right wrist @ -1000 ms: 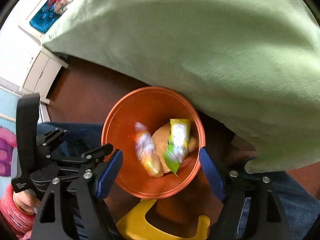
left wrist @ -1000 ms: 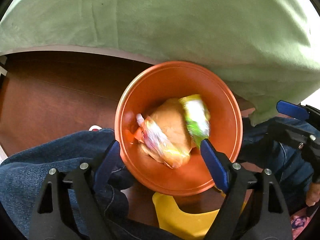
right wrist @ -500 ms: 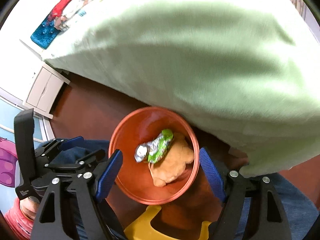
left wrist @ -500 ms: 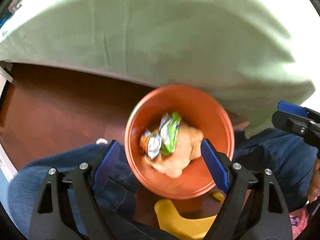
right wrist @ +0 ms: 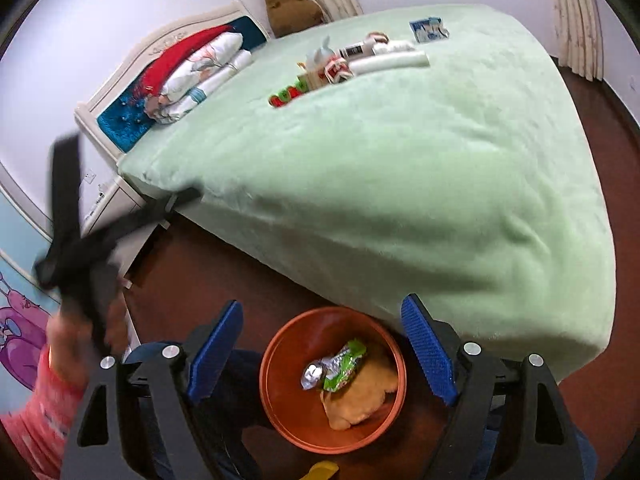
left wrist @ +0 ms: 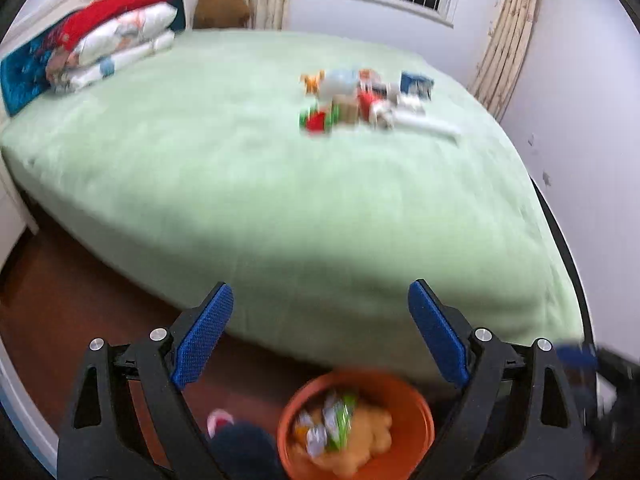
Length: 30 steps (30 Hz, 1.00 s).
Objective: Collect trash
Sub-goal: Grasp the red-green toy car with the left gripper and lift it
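Note:
An orange bin point(right wrist: 280, 400) stands on the floor at the foot of the bed, holding a green and silver wrapper point(right wrist: 340, 368) on crumpled tan paper point(right wrist: 360, 396). The bin also shows in the left wrist view point(left wrist: 416, 420). A pile of trash point(left wrist: 360, 100) lies on the far part of the green bed; in the right wrist view point(right wrist: 348, 64) it includes a white roll point(right wrist: 388, 60) and a blue packet point(right wrist: 428, 30). My left gripper point(left wrist: 320, 336) and my right gripper point(right wrist: 322, 350) are both open and empty above the bin.
The green bed point(right wrist: 400, 160) fills most of both views. Folded red and white bedding point(right wrist: 192, 72) lies by the headboard, with a brown plush point(right wrist: 292, 6) behind. A white nightstand point(right wrist: 112, 200) stands left of the bed. The floor point(right wrist: 200, 272) is dark wood.
Both grippers have lifted and tilted up from the bin, so the bed top and the trash pile have come into view. The dropped wrappers have settled in the bin.

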### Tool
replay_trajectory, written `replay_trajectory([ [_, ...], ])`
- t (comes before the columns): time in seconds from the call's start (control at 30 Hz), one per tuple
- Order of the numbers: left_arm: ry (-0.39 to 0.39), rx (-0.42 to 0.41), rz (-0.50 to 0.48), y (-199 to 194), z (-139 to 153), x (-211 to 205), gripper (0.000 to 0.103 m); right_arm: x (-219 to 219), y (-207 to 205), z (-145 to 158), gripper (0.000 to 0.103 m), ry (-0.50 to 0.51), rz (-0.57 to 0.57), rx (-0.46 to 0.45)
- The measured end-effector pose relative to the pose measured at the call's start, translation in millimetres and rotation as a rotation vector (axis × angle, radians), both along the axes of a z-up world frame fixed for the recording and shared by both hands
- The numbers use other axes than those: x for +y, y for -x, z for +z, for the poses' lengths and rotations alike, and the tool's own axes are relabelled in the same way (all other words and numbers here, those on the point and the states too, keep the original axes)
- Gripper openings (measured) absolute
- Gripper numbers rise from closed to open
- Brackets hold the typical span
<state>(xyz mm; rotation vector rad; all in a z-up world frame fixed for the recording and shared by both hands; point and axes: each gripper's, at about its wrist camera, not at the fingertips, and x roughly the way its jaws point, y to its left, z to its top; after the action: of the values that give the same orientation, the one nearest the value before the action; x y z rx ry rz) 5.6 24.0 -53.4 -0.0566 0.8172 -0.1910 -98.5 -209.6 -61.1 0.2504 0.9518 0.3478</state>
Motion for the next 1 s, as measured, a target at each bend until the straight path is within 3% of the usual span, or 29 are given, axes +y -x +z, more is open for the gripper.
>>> replay_trajectory([
  [0.17, -0.033, -0.033, -0.006, -83.8, 4.5, -8.9, 0.087, -0.5, -5.6, 6.2, 0.081, 0.004, -0.005, -0.026],
  [0.27, -0.006, 0.000, -0.018, -140.6, -1.7, -12.8, 0.087, -0.6, -11.1, 7.4, 0.081, -0.005, -0.013, -0.035],
  [0.47, -0.048, 0.073, 0.001, -217.3, -20.9, -24.5, 0.087, 2.2, -25.5, 3.4, 0.081, -0.007, -0.013, -0.047],
  [0.57, -0.093, 0.072, -0.005, -233.4, -24.8, -28.9, 0.084, 4.5, -32.3, 3.6, 0.081, -0.011, -0.004, -0.056],
  [0.6, -0.097, 0.073, -0.014, -237.5, -25.6, -30.9, 0.073, 5.0, -34.2, 3.3, 0.081, -0.012, -0.003, -0.058],
  [0.63, -0.091, 0.090, -0.023, -241.4, -26.9, -31.8, 0.054, 4.9, -35.7, 2.8, 0.081, -0.014, -0.002, -0.059],
  [0.7, -0.066, 0.132, -0.032, -246.9, -31.5, -32.3, 0.038, 3.8, -39.6, 1.3, 0.081, -0.023, -0.004, -0.058],
  [0.83, -0.077, 0.106, -0.032, -241.4, -31.8, -34.3, 0.038, -0.9, -43.5, 0.7, 0.081, -0.045, -0.012, -0.058],
  [1.0, -0.017, 0.091, -0.034, -221.5, -23.0, -23.7, 0.038, -5.0, -43.9, 0.2, 0.081, -0.054, -0.023, -0.054],
])
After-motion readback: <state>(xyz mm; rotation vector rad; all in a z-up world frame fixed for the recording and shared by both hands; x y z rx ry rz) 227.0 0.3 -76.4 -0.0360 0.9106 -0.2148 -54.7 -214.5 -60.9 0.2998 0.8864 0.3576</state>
